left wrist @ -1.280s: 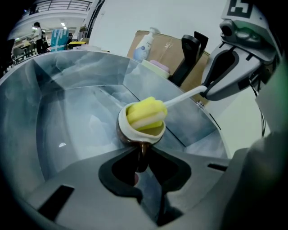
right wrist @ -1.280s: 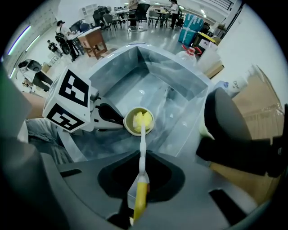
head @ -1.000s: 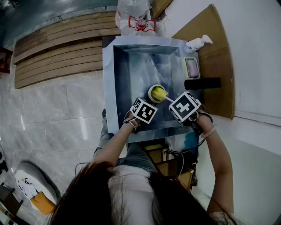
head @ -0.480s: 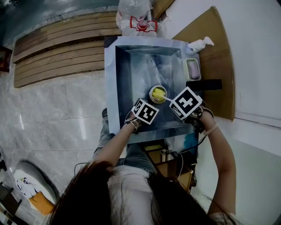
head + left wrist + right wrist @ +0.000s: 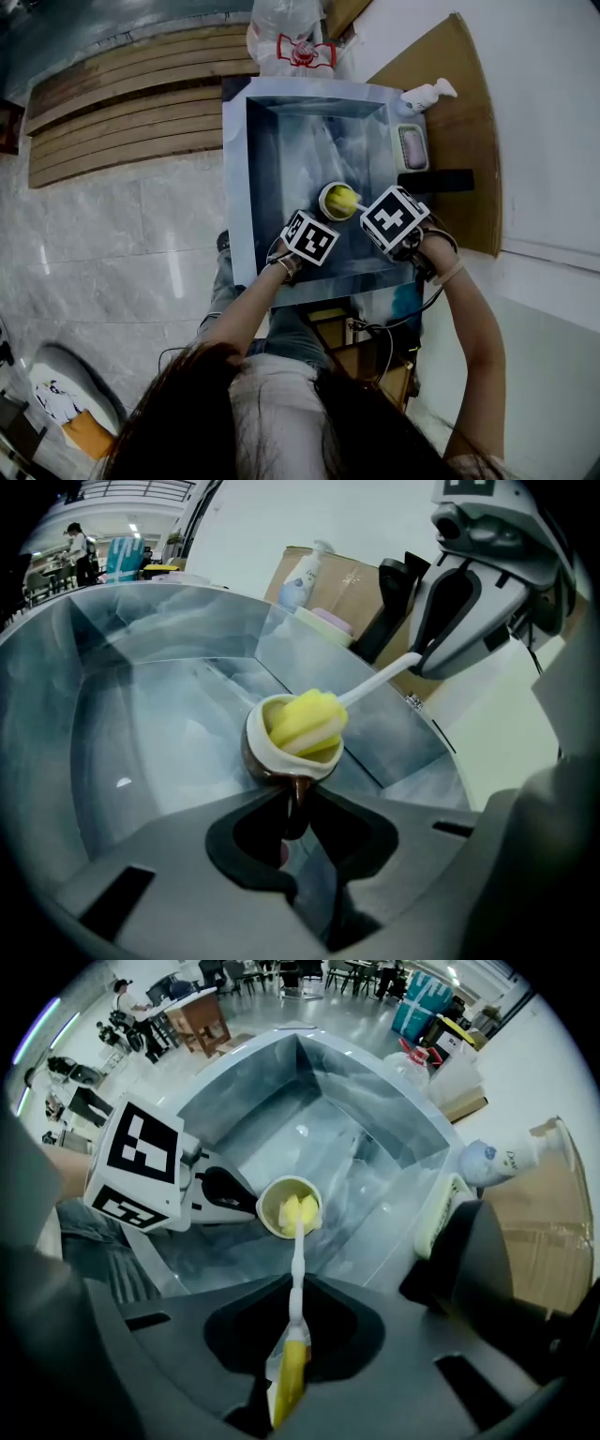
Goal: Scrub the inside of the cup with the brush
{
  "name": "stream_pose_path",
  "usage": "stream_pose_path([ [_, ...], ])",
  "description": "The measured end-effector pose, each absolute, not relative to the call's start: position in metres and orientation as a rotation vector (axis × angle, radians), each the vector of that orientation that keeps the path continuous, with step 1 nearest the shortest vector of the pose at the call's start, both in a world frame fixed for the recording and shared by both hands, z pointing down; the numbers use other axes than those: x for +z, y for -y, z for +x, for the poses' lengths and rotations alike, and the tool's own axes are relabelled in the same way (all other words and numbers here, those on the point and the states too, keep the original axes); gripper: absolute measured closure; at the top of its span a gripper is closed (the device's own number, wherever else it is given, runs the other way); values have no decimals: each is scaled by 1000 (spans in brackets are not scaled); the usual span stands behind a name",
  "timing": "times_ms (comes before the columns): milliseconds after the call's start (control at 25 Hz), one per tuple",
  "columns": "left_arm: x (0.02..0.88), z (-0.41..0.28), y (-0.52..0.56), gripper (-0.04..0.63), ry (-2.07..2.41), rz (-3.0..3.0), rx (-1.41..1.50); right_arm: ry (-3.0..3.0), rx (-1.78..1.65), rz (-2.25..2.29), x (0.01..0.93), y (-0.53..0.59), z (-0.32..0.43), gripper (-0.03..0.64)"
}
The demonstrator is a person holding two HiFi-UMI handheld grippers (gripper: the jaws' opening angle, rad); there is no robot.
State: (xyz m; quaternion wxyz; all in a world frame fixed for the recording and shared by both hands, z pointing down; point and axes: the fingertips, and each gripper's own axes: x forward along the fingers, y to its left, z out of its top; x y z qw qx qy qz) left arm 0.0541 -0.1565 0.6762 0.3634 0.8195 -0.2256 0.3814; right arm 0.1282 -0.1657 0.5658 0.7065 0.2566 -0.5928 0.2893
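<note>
A cup (image 5: pixel 335 202) (image 5: pixel 281 752) (image 5: pixel 279 1202), cream inside and brown outside, is held over the steel sink (image 5: pixel 236 169). My left gripper (image 5: pixel 309 235) (image 5: pixel 292 810) is shut on the cup's brown handle. The brush (image 5: pixel 298 1269) has a white stem, a yellow grip and a yellow sponge head (image 5: pixel 307 722) (image 5: pixel 300 1211) (image 5: pixel 344 200) that sits inside the cup's mouth. My right gripper (image 5: pixel 395 223) (image 5: pixel 289 1372) is shut on the brush's handle and points down from the cup's right; its body (image 5: pixel 487 583) shows in the left gripper view.
On the sink's right ledge lie a soap dish (image 5: pixel 410 146) (image 5: pixel 441 1208), a white pump bottle (image 5: pixel 425 92) (image 5: pixel 502 1162) and a black faucet (image 5: pixel 433 178). A plastic bag (image 5: pixel 291 37) sits behind the sink. A brown panel (image 5: pixel 464 122) flanks the right side.
The right gripper and brush shifted slightly, and the sponge head moved a little within the cup's mouth. The left gripper and cup stayed put.
</note>
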Motion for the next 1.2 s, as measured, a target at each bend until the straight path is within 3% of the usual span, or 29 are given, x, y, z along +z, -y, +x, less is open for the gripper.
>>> stream_pose_path([
  [1200, 676, 53, 156, 520, 572, 2108, 973, 1262, 585, 520, 569, 164, 120, 568],
])
